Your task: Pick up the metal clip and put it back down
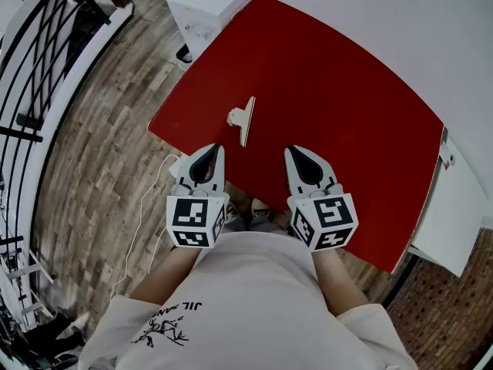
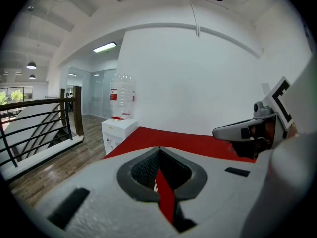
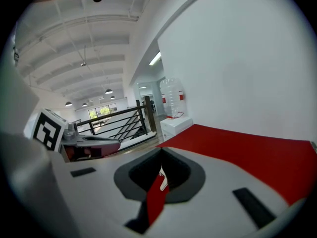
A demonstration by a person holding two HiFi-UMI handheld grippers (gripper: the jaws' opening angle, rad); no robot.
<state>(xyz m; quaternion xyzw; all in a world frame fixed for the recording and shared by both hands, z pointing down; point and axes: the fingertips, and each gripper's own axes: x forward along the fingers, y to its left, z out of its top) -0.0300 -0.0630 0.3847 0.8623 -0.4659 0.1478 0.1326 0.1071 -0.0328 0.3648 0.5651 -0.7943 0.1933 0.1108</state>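
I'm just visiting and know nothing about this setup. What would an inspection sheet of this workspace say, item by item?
Surface: red table, with only the clip on it.
Job's things: metal clip lies flat on the table, just ahead of both grippers, and nothing touches it.
Clutter: nothing seen.
Grippers: left gripper and right gripper sit side by side near the table's near edge, fingers together, holding nothing.
Cables: white cable lies on the floor left of the table.
Surroundings: wooden floor, black railing, water dispenser, white wall.
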